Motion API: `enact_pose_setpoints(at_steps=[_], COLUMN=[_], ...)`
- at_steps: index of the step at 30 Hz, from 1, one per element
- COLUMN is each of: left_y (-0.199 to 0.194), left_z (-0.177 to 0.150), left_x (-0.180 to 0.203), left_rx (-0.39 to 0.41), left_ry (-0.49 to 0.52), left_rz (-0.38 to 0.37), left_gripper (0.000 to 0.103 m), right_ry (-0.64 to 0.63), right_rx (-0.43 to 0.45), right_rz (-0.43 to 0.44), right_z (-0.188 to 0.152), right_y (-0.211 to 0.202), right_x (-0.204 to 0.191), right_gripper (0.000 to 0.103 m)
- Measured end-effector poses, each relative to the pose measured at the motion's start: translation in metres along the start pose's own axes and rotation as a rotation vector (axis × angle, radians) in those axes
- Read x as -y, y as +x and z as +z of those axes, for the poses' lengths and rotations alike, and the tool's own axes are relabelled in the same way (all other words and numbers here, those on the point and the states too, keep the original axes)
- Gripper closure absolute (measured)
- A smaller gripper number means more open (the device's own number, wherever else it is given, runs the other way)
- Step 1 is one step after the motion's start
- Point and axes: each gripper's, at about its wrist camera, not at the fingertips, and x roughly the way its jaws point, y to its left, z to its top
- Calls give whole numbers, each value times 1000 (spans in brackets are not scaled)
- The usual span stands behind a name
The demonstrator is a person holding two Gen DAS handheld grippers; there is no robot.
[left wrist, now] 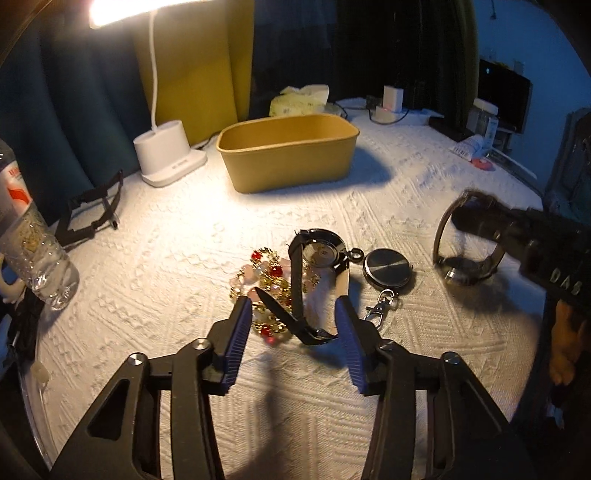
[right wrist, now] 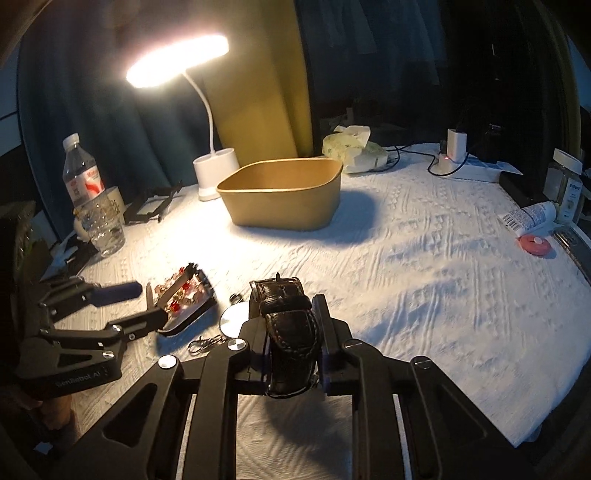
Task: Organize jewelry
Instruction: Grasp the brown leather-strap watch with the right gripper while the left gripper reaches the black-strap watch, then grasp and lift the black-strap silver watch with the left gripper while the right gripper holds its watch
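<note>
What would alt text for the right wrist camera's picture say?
The right gripper is clamped on a black leather-strap watch above a white tablecloth. Beyond stands an empty tan bin under a lit desk lamp; the left gripper reaches toward beaded jewelry.

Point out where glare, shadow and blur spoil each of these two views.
Left wrist view: the desk lamp head blows out the top-left corner; the tan box casts a dark shadow to its right; the right tool and its leather-strap watch are motion-blurred. Right wrist view: the lamp head is blown out, the box's shadow falls rightward, and the edges go dark.
</note>
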Motion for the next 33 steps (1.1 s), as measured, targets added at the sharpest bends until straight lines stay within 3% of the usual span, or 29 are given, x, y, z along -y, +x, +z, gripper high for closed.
enact_pose_setpoints(at_steps=[6,8,13,23,33], left_y=[10,10,7,-13,-13], left_z=[6,8,14,37,67], left_x=[1,2,9,21,15], left_rx=[-42,-40,-14,86,137], left_ry=[-29,-26,14,12,9], left_rz=[22,27,40,14,7], left_gripper=[73,82,93,95,95], right_ry=[-4,0,7,10,3], right_rx=[18,20,33,66,81], right_rz=[4,4,9,18,23], right_z=[6,7,12,30,52], right_y=[-3,-3,-4,-6,2], right_x=[9,13,21,31,37], right_gripper=[84,84,84,84,84])
